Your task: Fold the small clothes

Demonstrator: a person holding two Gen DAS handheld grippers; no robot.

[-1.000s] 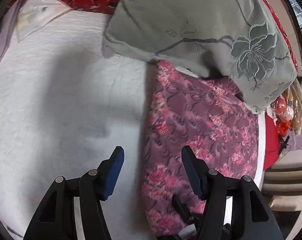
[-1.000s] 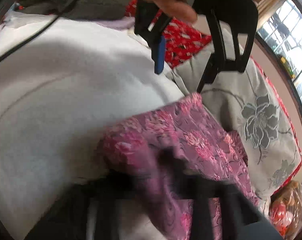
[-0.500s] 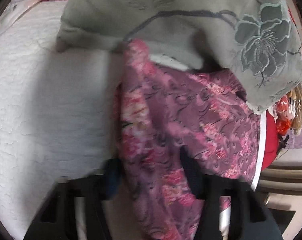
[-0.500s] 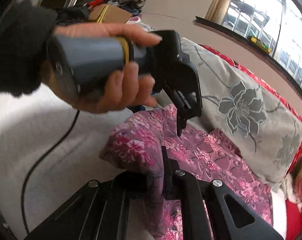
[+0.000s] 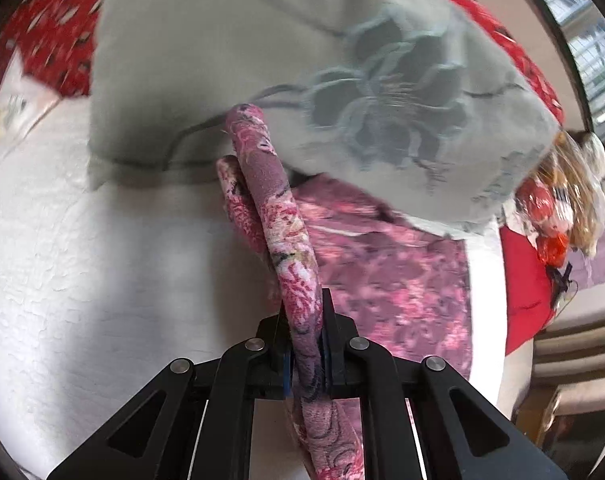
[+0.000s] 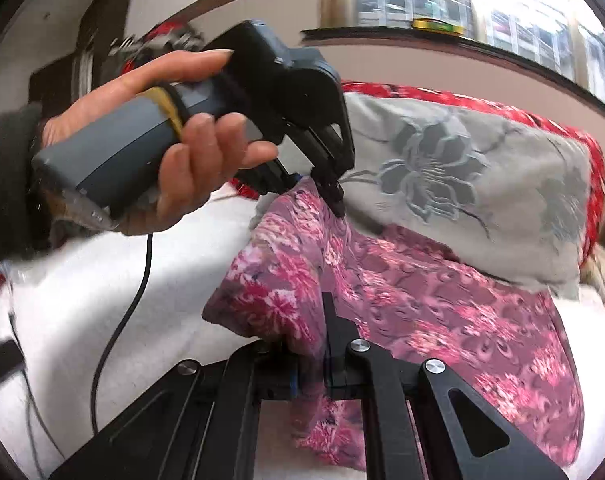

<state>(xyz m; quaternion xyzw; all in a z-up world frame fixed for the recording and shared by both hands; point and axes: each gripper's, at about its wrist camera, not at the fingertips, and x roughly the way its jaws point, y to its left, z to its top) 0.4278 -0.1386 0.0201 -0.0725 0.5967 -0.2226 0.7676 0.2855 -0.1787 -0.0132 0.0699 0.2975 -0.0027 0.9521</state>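
A purple garment with pink flowers (image 5: 390, 280) lies on a white bed cover, partly under a grey pillow. My left gripper (image 5: 305, 344) is shut on a bunched edge of the garment and lifts it. In the right wrist view my right gripper (image 6: 308, 360) is shut on another edge of the same garment (image 6: 422, 300). The left gripper (image 6: 326, 188), held in a hand, also shows there, clamped on the far edge near the pillow. The cloth is raised between the two grippers.
A grey pillow with a flower pattern (image 5: 342, 80) overlaps the garment's far side. Red patterned bedding (image 5: 54, 40) lies behind it. The white bed cover (image 5: 82, 260) spreads to the left. A black cable (image 6: 122, 320) runs across the cover. Bagged items (image 5: 558, 208) sit at the right.
My left gripper was open above the bed, moved onto the garment's edge and shut on it. My right gripper keeps its hold. Both have lifted the cloth's edge.
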